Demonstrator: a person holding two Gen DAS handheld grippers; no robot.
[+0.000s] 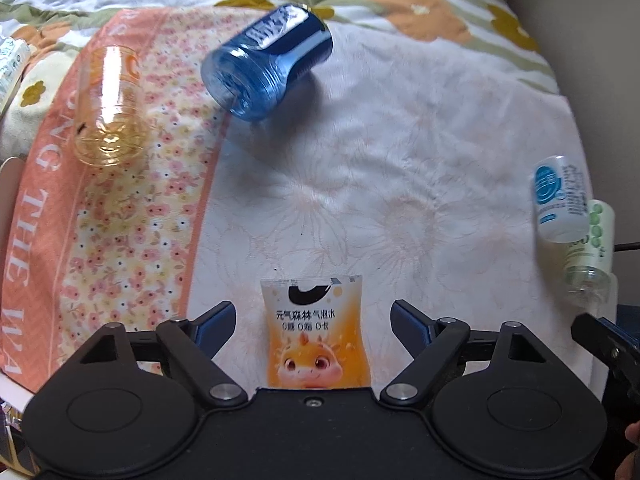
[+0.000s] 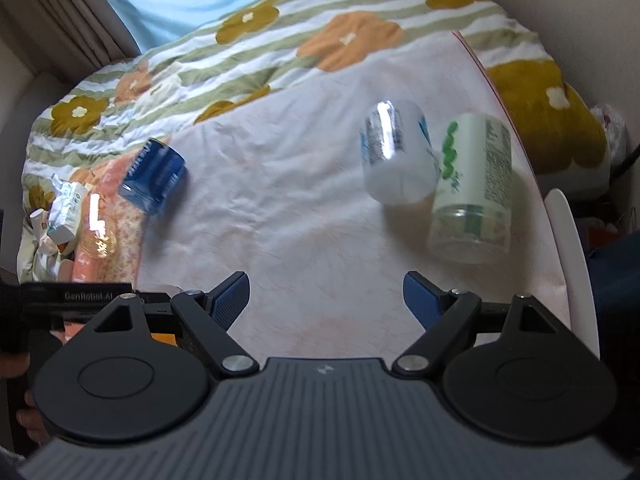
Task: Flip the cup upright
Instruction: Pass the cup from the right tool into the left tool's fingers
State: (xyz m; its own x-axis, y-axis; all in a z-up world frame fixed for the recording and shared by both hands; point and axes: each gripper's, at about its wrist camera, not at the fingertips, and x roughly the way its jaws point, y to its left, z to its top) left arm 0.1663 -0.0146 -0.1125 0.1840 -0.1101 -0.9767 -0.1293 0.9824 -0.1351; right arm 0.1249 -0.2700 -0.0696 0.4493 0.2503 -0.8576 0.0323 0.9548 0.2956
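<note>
1. The left tool [image 1: 312, 320] stands wide open, its blue-padded fingers [image 1: 218, 320] on either side of an orange-labelled cup [image 1: 316, 336] with a cartoon dragon; neither pad touches it.
2. That cup stands at the lower middle of the left wrist view, on the pale floral sheet [image 1: 400, 184] covering the bed, its jagged cut rim uppermost.
3. The right tool [image 2: 326, 300] is also wide open, holding and touching nothing, above bare sheet [image 2: 304, 208].
4. A blue cup [image 1: 266, 62] lies on its side in the upper middle of the left view; a clear amber cup [image 1: 108, 108] lies at the upper left on a pink flowered cloth [image 1: 120, 220].
5. In the right view, a white cup [image 2: 398, 152] and a green-printed cup [image 2: 472, 188] sit just beside each other at right, both tipped over.
</note>
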